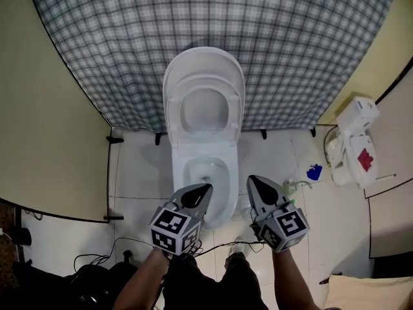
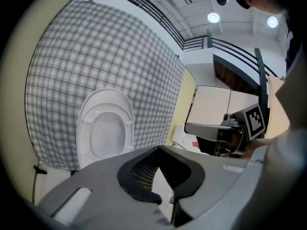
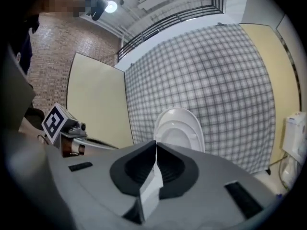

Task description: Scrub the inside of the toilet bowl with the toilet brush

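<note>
Two shut, empty grippers nearest: left gripper and right gripper, jaws together, nothing between. Just beyond, toilet bowl, open, raised seat leaning on the checked wall, no brush inside, only its pale hollow. Cannot pick out the toilet brush for certain; possibly the small blue thing on the floor right of the bowl, near a white unit. Probably light, stiff-handled, with springy bristles; best gripped high on the handle, clear of the head.
</note>
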The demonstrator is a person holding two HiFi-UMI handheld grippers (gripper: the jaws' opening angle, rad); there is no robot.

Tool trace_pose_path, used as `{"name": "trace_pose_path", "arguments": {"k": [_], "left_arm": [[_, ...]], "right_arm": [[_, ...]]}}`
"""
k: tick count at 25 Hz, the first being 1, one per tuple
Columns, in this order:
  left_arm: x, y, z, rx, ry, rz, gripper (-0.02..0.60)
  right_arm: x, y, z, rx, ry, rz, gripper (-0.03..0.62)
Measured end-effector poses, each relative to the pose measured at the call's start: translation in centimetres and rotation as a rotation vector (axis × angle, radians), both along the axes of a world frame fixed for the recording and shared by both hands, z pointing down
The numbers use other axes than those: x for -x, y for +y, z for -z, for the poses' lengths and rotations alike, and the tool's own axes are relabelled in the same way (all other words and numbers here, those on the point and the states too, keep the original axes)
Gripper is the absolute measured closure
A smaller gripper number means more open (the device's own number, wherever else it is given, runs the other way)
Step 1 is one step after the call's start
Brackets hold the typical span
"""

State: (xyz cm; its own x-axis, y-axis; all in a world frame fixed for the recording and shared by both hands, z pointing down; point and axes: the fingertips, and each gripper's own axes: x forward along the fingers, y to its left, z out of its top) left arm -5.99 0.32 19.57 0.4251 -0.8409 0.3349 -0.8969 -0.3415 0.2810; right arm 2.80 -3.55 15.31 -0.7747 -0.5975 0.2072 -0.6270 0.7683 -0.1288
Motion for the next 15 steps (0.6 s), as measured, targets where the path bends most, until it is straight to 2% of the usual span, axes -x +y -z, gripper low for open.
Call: {"name": "trace_pose_path", "arguments": {"k": [5,11,15], "left_arm": [[1.7,-0.5,4.5,-0.077,-0.005,0.026,0.572],[3.2,0.0,8.3,-0.143,-0.009,0.048,0.572],[3.3,-0.8,11.3,-0.183,-0.009,0.058,0.572]], "right_arm": [[2.9,0.0,3.0,0.022,-0.045,0.063,0.594],[5.1,1.6,5.8,-0.045,-0.103,0.134,0.594],[5.6,1.3,8.4,-0.083,-0.099,0.160,0.594]]}}
